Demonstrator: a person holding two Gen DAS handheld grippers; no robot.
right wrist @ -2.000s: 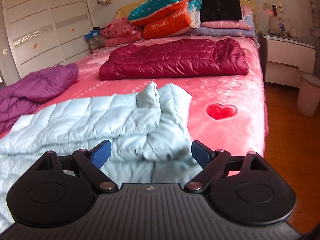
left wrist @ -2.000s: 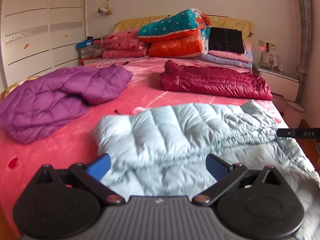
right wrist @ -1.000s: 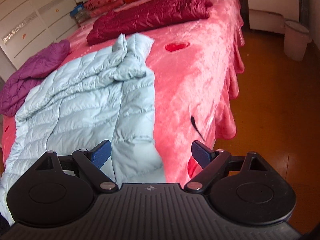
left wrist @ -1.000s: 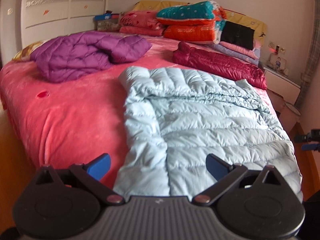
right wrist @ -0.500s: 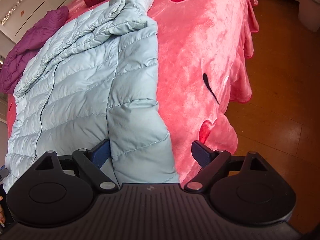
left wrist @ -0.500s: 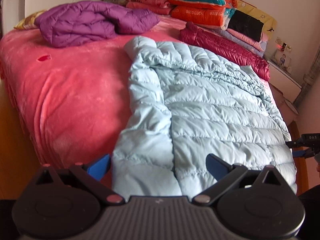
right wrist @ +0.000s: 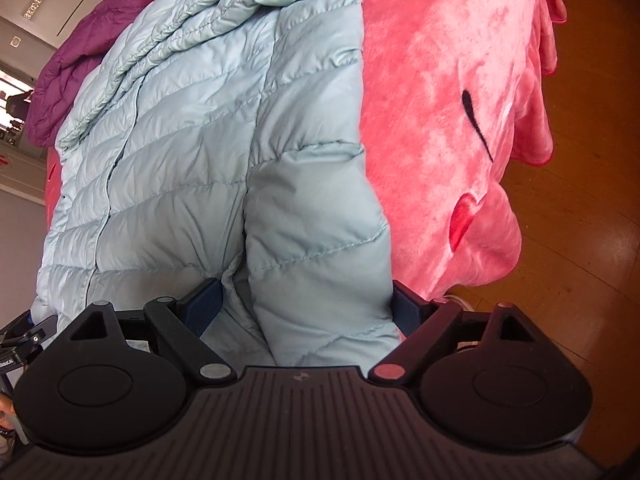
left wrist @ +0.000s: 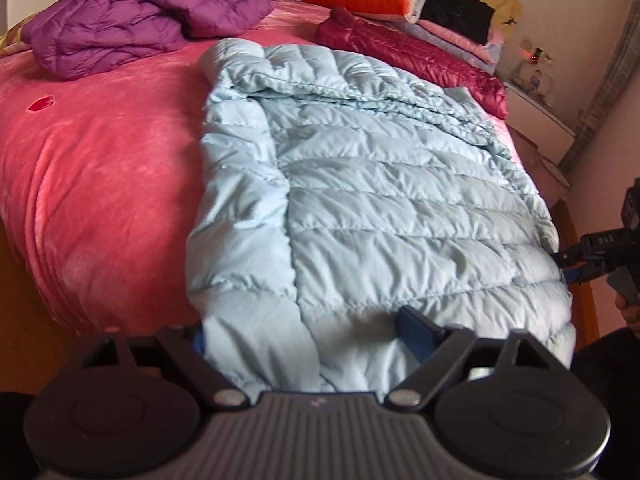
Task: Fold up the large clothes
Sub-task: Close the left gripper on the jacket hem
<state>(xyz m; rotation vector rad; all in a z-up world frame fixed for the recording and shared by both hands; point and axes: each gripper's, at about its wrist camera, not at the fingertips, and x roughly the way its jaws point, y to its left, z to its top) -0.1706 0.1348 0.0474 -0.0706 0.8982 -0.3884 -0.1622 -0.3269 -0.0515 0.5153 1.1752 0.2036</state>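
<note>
Pale blue quilted jacket (left wrist: 384, 184): spread flat down the middle of the pink bed cover (left wrist: 100, 168), its near hem hanging at the bed's edge, right under both claws.
Jacket from the right: here it is in the right wrist view (right wrist: 224, 120), a sleeve folded along its right side, the hem corner running down between the right claw's fingers.
Left claw (left wrist: 308, 332): jaws wide apart, and they have just been closing in; the hem's left corner sits between them, the fabric covering most of the left blue pad (left wrist: 197, 340), the right pad (left wrist: 416, 330) lying on top of the quilting. A firm pinch is not there yet.
Right claw (right wrist: 304, 306): jaws apart too, the puffy sleeve end bulging between the two blue pads (right wrist: 206, 304) and brushing both; no squeeze shows in the fabric.
Right claw from the left view: it pokes in at the right edge (left wrist: 576, 264), at the jacket's far hem corner.
Neighbours: a purple jacket (left wrist: 132, 28) at the bed's far left, a dark red jacket (left wrist: 416, 56) behind the blue one, both well apart from the claws.
Hard to see: the hem's very edge is hidden under both claw bodies; the left view is slightly blurred.
</note>
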